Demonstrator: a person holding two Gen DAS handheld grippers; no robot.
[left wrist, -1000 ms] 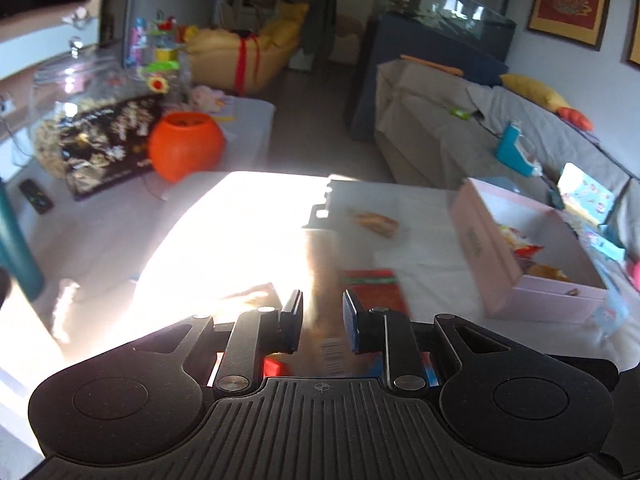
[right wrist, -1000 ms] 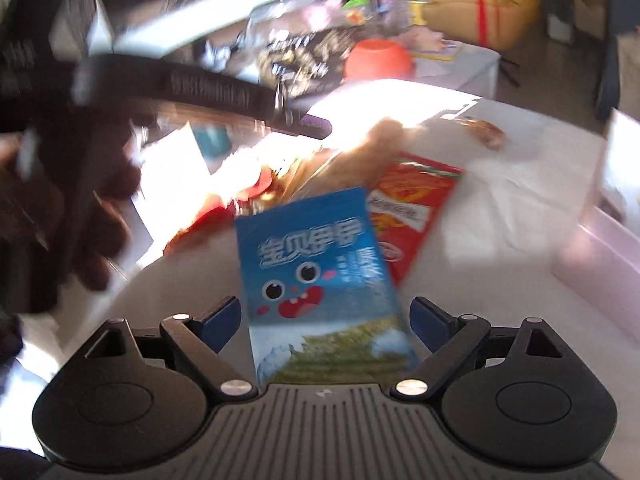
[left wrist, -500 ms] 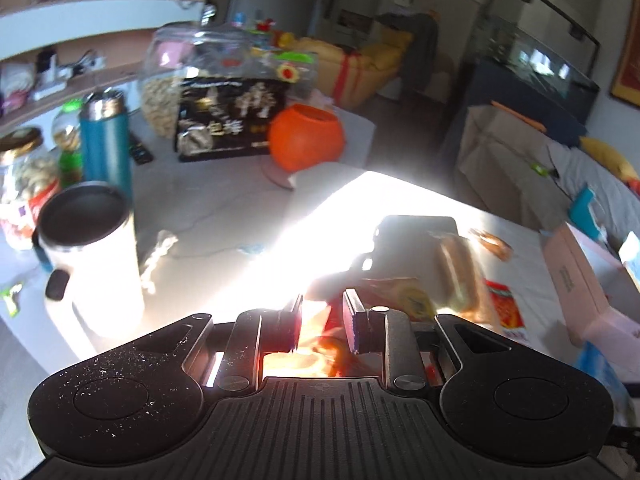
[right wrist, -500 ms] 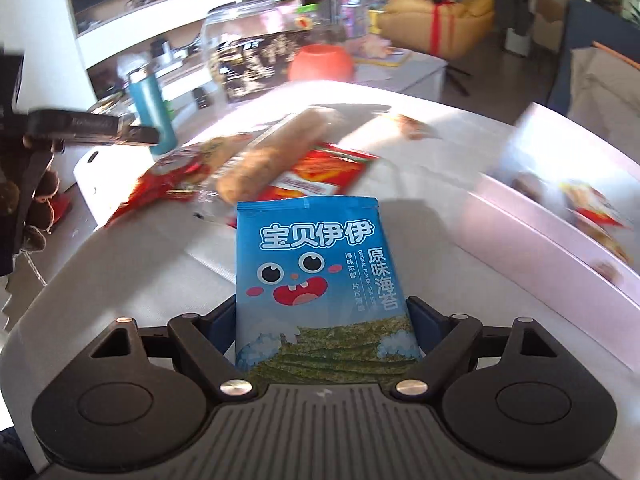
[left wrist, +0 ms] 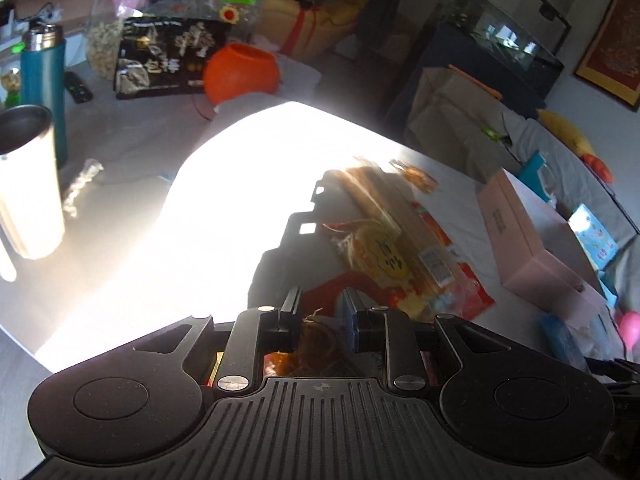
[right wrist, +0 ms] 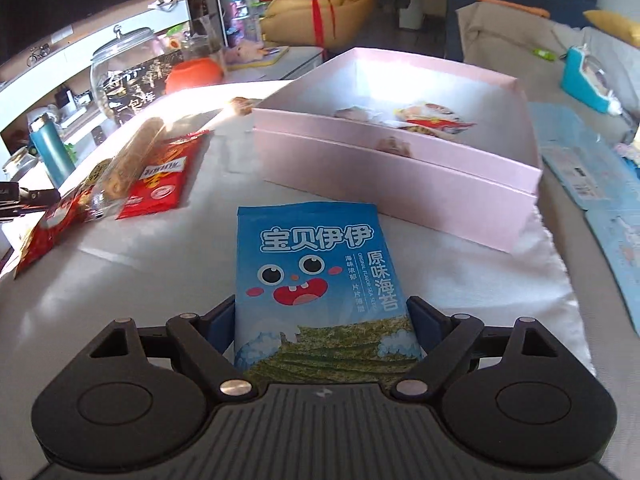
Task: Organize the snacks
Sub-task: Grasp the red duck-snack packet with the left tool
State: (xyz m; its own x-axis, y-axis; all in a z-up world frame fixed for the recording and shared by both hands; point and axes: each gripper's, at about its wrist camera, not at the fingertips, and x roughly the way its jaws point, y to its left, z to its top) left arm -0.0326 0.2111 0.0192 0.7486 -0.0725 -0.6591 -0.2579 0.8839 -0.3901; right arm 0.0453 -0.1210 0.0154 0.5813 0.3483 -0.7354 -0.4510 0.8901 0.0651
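Observation:
My right gripper (right wrist: 323, 312) is shut on a blue seaweed packet (right wrist: 316, 264), its pads against the packet's two long sides, just in front of the pink box (right wrist: 400, 160). The box holds a red-and-white packet (right wrist: 436, 118) and a few small snacks. To the left lies a pile: a long bread stick in clear wrap (right wrist: 132, 156), a red packet (right wrist: 160, 180) and another red packet (right wrist: 44, 232). My left gripper (left wrist: 320, 304) is shut and hangs low over the near end of that pile (left wrist: 380, 256); an orange-red wrapper shows through its narrow gap. The pink box (left wrist: 520, 240) stands to its right.
A white tumbler (left wrist: 24, 184), a teal bottle (left wrist: 44, 76), a black snack bag (left wrist: 168, 56), a glass jar (left wrist: 132, 0) and an orange pot (left wrist: 240, 72) stand at the table's far left. Blue booklets (right wrist: 592, 172) lie right of the box. Sun glare covers the table's middle.
The right gripper's jaws closed in onto the blue packet and swung with it to the pink box. The left gripper, still shut, sank toward the snack pile.

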